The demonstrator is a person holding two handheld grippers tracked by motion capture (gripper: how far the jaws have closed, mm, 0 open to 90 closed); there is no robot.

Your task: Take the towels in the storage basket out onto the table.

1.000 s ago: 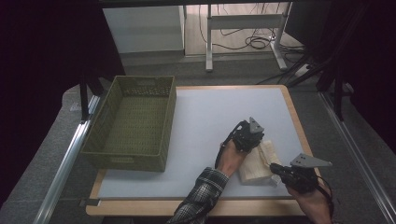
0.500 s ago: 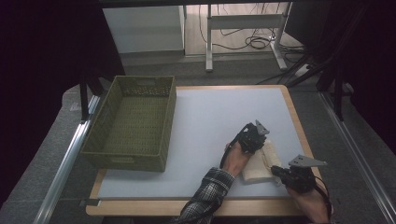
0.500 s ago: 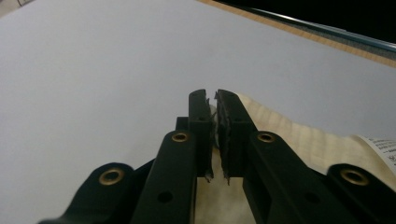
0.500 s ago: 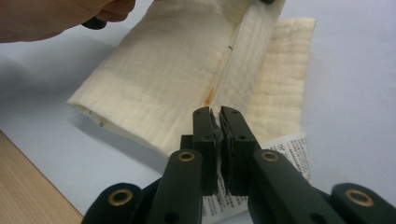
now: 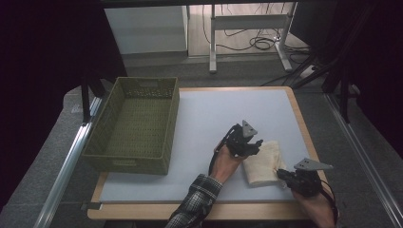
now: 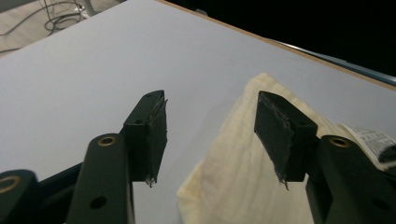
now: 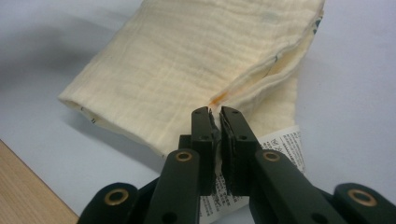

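Clearly, the two black pads (image 7: 219, 140) of the right gripper (image 7: 215, 114) are pressed together on the near edge of the folded cloth (image 7: 187, 65), just beside its white care label (image 7: 285, 140), so that the folded layers are kept from sliding while the other side is let go. The cloth is pinched thin there, and the layers are seen to spread open a little to the right of the grip.

On the other side, the jaws of the left gripper (image 6: 210, 109) have just been opening. They are now held apart with a clear gap, and nothing is pressed between them. One jaw is placed over the bare table (image 6: 93, 60), the other over the cloth's edge (image 6: 243, 154), and the pale fabric is left lying flat below. It is judged that a fold is finished here and the cloth is released.

From the high view, the cloth (image 5: 261, 161) is found on the right front part of the white table (image 5: 214, 114), between the left gripper (image 5: 244, 140) and the right gripper (image 5: 294, 178). The green basket (image 5: 135, 128) is set well apart at the left, with nothing inside; probably the folded cloth is meant to be carried there.
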